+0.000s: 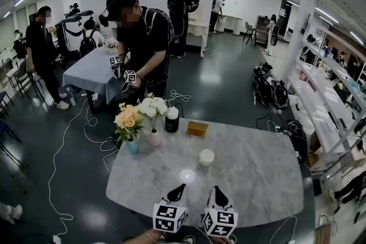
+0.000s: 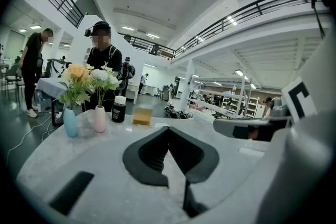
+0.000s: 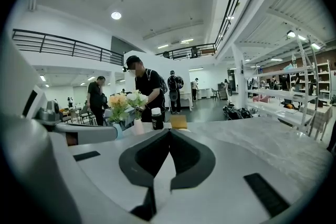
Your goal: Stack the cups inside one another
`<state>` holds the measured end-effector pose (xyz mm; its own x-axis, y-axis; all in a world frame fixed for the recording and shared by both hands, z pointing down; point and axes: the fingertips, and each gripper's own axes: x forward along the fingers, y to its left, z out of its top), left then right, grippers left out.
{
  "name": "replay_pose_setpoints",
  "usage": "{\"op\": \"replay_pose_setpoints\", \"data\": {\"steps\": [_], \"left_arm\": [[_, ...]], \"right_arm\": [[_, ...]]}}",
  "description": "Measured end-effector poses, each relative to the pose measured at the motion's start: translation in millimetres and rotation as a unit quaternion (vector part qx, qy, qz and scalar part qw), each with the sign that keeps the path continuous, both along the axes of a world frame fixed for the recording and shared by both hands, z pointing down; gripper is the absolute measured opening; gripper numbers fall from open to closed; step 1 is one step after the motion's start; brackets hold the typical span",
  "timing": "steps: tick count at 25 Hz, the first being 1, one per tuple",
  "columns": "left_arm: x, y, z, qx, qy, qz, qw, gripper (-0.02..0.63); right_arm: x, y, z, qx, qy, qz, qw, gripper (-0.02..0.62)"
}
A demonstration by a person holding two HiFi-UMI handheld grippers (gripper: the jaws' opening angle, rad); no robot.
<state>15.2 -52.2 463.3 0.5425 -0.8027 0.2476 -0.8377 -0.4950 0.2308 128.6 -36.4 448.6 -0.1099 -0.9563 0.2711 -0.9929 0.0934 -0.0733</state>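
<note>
One white cup (image 1: 206, 157) stands upright near the middle of the grey marble table (image 1: 257, 180); I cannot tell whether others sit inside it. Both grippers hover over the near edge of the table, side by side, pointing toward the cup and short of it. My left gripper (image 1: 182, 186) is shut, its black jaws meeting at the tip (image 2: 168, 128) with nothing between them. My right gripper (image 1: 213, 188) is likewise shut and holds nothing (image 3: 169, 131). The cup is hidden behind the jaws in both gripper views.
At the table's far side stand a black jar with a white lid (image 1: 172, 120), a tan box (image 1: 197, 129), and a blue vase (image 1: 132, 147) and a pink vase (image 1: 155, 138) with flowers. Beyond, a person (image 1: 143, 37) works at another table; cables lie on the floor.
</note>
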Motion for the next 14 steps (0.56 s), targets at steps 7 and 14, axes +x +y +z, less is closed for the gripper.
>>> {"op": "replay_pose_setpoints", "data": {"steps": [7,14], "left_arm": [[0.5,-6.4,0.6,-0.002,0.003,-0.004,1.0,0.006],[-0.9,-7.0,3.7,-0.007,0.001,-0.007,1.0,0.006]], "right_arm": [[-0.2,-5.2,0.3,-0.001,0.006,-0.005,1.0,0.006],[0.4,-6.6,1.4,-0.003,0.006,-0.009,1.0,0.006]]}}
